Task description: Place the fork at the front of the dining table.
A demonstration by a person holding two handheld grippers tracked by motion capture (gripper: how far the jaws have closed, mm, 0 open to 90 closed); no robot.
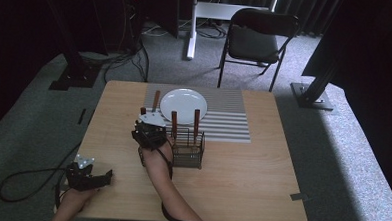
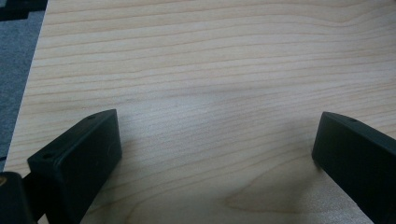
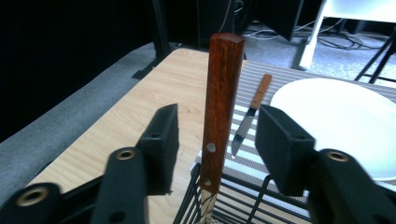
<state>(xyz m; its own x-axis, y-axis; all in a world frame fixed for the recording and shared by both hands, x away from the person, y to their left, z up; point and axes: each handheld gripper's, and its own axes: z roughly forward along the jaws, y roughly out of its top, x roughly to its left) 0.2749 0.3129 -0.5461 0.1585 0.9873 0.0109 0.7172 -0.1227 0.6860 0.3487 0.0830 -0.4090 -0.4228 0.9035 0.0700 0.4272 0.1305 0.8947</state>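
I'm seeing a black wire caddy sitting mid-table, with three wooden-handled utensils standing upright in it. The right gripper is hovering over the caddy's 9 o'clock corner, jaws spread either side of one brown riveted handle, gaps showing on both sides, not clamping. The left gripper is sitting at the table's 7 o'clock corner, jaws wide apart over bare wood, holding nothing. A round white plate is lying on a grey striped placemat at 12 o'clock, and a wooden-handled knife is lying flat at the plate's 9 o'clock. The table is light woodgrain with rounded corners. Grey carpet, dark curtains and a black folding chair are sitting beyond.
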